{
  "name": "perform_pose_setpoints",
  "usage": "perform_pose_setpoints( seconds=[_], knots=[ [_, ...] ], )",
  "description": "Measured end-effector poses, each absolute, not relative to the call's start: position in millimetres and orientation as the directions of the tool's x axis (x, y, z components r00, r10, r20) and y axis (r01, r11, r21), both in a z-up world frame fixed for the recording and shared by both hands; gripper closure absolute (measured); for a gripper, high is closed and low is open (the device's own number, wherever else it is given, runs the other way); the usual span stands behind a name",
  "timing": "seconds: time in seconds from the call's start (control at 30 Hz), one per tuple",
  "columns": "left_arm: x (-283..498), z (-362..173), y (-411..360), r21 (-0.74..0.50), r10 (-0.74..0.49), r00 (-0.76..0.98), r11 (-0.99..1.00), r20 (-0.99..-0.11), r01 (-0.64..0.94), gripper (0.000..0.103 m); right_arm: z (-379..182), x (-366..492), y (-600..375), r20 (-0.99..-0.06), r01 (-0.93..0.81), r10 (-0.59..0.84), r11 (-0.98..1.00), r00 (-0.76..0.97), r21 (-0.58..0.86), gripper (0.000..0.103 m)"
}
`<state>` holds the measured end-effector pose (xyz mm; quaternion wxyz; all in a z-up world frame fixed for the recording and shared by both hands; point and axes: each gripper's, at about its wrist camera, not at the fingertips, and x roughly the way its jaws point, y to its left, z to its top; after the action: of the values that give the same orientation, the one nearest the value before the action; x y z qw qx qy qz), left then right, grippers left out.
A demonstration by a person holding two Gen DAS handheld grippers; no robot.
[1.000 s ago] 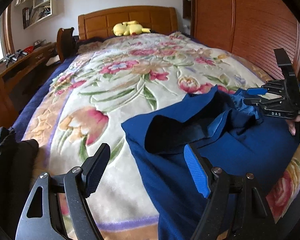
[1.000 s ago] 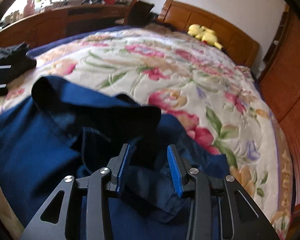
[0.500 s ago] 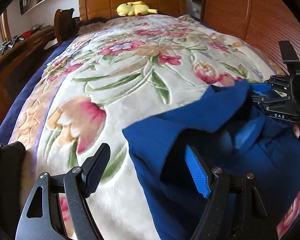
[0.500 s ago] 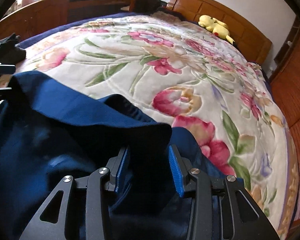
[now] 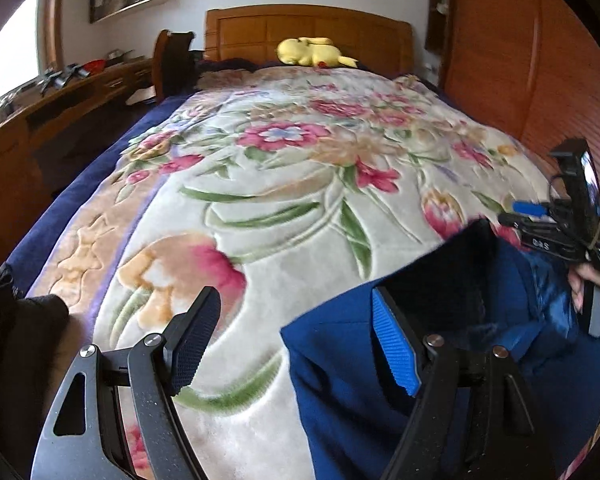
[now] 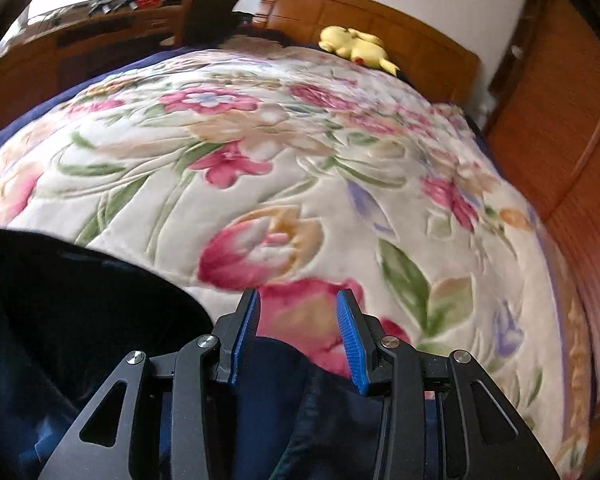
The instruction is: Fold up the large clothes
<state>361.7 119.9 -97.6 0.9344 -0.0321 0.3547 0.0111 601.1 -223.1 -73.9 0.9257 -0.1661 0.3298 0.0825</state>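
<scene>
A large navy-blue garment (image 5: 340, 364) lies bunched on the near right of the floral bedspread (image 5: 292, 184). It also shows in the right wrist view (image 6: 80, 312), with a dark fold rising at the left. My left gripper (image 5: 296, 340) is wide open at the garment's near left edge, its right finger over the cloth. My right gripper (image 6: 298, 330) is open, its fingers astride the garment's far edge, with blue cloth low between them. It also shows at the right of the left wrist view (image 5: 560, 220).
A black garment (image 5: 16, 344) lies at the bed's near left corner. A yellow plush toy (image 5: 314, 52) sits by the wooden headboard (image 5: 300, 28). A wooden desk (image 5: 40, 108) runs along the left and a wooden wardrobe (image 5: 532, 60) along the right.
Both grippers have lifted and tilted up toward the headboard. The right gripper has opened a little wider and the garment's fold has slid back, out from between its fingertips.
</scene>
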Motion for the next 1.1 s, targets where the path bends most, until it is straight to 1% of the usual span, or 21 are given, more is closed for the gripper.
perform_pose_setpoints(
  seconds=[0.13,0.3,0.4,0.47,0.6,0.7,0.77,0.8,0.83,0.9,0.93,1.1],
  knots=[
    [360,-94,122,-0.063,-0.005,0.756,0.997,-0.654,-0.049,0.026,-66,580,-224,-0.634,-0.344,0.14,0.915,0.76,-0.212,0.062],
    [353,-87,121,-0.057,-0.003,0.773,0.997,-0.634,-0.042,0.026,-51,521,-222,-0.632,-0.495,0.288,0.851,0.719,-0.176,0.062],
    [352,-88,127,-0.07,-0.003,0.771,0.996,-0.637,-0.054,0.026,-54,480,-212,-0.667,-0.619,0.388,0.773,0.636,-0.141,0.062],
    [352,-88,130,-0.081,-0.004,0.769,0.995,-0.639,-0.062,0.026,-59,457,-206,-0.687,-0.672,0.418,0.727,0.595,-0.14,0.062],
    [347,-86,130,-0.091,-0.014,0.774,0.994,-0.633,-0.056,0.026,-71,433,-198,-0.72,-0.715,0.411,0.679,0.559,-0.167,0.062],
    [341,-85,126,-0.086,-0.025,0.775,0.996,-0.631,-0.038,0.026,-84,440,-193,-0.747,-0.689,0.321,0.683,0.583,-0.244,0.062],
    [336,-84,122,-0.079,-0.032,0.775,0.997,-0.631,-0.023,0.026,-91,449,-189,-0.767,-0.677,0.275,0.686,0.58,-0.266,0.062],
    [333,-84,120,-0.074,-0.035,0.776,0.997,-0.63,-0.015,0.026,-92,452,-185,-0.771,-0.675,0.264,0.686,0.58,-0.273,0.075],
    [331,-84,118,-0.067,-0.037,0.775,0.998,-0.631,-0.008,0.026,-93,456,-184,-0.775,-0.685,0.268,0.676,0.572,-0.272,0.093],
    [327,-82,114,-0.059,-0.04,0.777,0.998,-0.628,0.004,0.026,-92,465,-175,-0.764,-0.689,0.26,0.656,0.591,-0.309,0.098],
    [325,-81,113,-0.058,-0.044,0.779,0.998,-0.625,0.01,0.026,-86,472,-176,-0.755,-0.685,0.262,0.656,0.601,-0.317,0.099],
    [321,-79,110,-0.059,-0.056,0.78,0.998,-0.623,0.024,0.026,-72,511,-180,-0.674,-0.59,0.25,0.733,0.696,-0.338,0.1]
  ],
)
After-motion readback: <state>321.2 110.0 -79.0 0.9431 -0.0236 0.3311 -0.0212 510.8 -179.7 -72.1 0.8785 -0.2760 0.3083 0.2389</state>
